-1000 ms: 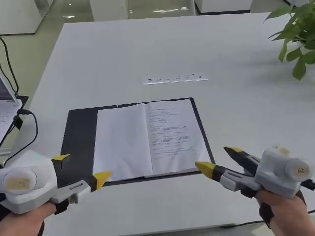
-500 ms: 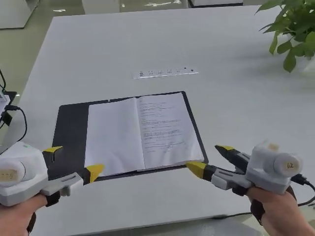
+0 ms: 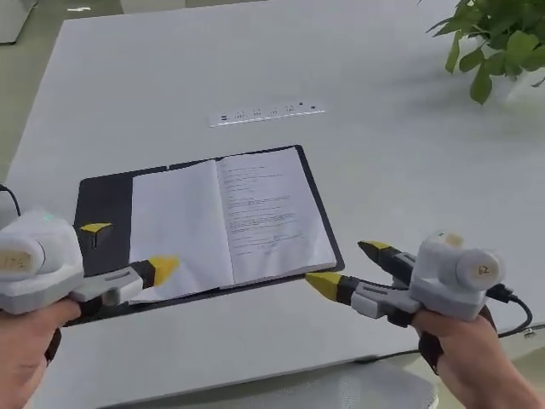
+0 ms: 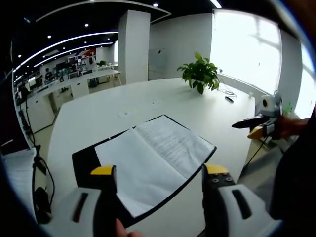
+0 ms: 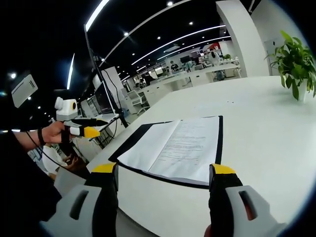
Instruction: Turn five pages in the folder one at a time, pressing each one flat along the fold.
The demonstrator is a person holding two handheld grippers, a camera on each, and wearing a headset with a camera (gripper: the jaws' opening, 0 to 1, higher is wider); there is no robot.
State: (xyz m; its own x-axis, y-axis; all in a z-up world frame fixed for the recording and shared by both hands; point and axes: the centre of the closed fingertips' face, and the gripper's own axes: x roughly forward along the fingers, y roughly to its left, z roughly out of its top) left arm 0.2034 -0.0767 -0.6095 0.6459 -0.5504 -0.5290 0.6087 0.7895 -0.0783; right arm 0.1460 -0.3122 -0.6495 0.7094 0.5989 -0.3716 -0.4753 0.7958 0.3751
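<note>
Both grippers spread and empty at the near edge of the open folder

Your yellow-tipped white left gripper (image 3: 129,248) has its jaws wide apart over the near left corner of the flat black folder (image 3: 102,200) and hides that corner; your matching right gripper (image 3: 348,265), also spread, sits just off the near right corner, so it's nearer the printed white right page (image 3: 268,213). The fold (image 3: 223,217) runs away from you, tilted slightly, on the white table (image 3: 383,128). You can't tell the page count or read the print. Beyond are a silver power strip (image 3: 268,112) and a cut-off green potted plant (image 3: 494,43)
</note>
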